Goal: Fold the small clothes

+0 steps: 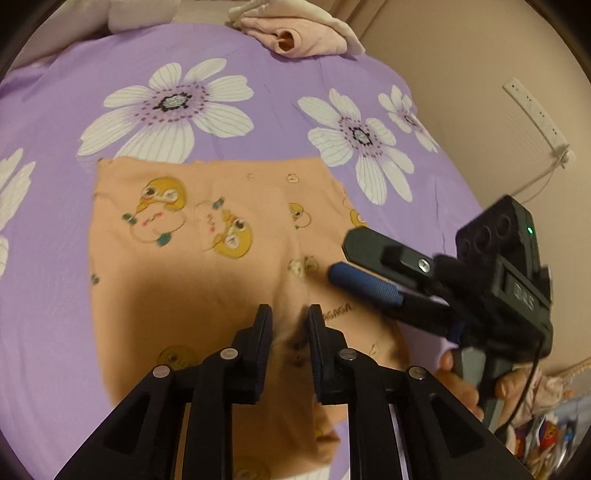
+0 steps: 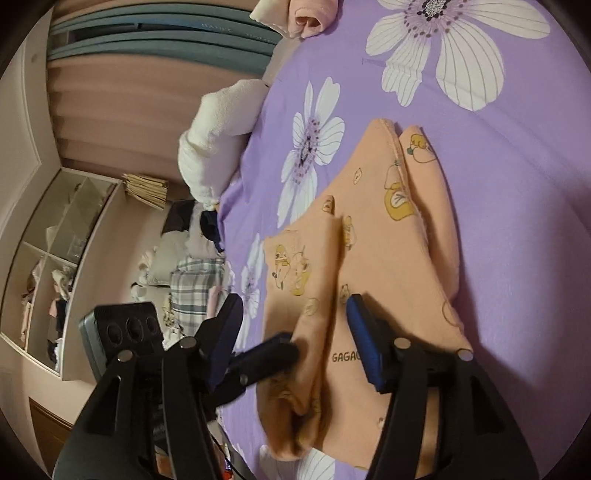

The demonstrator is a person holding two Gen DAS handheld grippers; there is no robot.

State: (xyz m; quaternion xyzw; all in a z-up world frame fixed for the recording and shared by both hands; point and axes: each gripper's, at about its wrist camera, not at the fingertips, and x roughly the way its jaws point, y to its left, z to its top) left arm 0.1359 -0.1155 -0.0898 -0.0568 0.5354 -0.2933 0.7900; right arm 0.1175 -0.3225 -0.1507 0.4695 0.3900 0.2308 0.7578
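Left gripper (image 1: 288,325) jaws narrow, empty, over peach garment (image 1: 207,236); long axis runs ahead. Right gripper (image 2: 295,332) jaws wide, empty, nearer fold.

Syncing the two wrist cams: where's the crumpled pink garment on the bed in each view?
Left wrist: pink garment at top centre, on the far edge of the purple sheet.
Right wrist: top edge, left of centre, partly cropped.
Shared landmark: the orange cartoon-print garment with its GAGA lettering.
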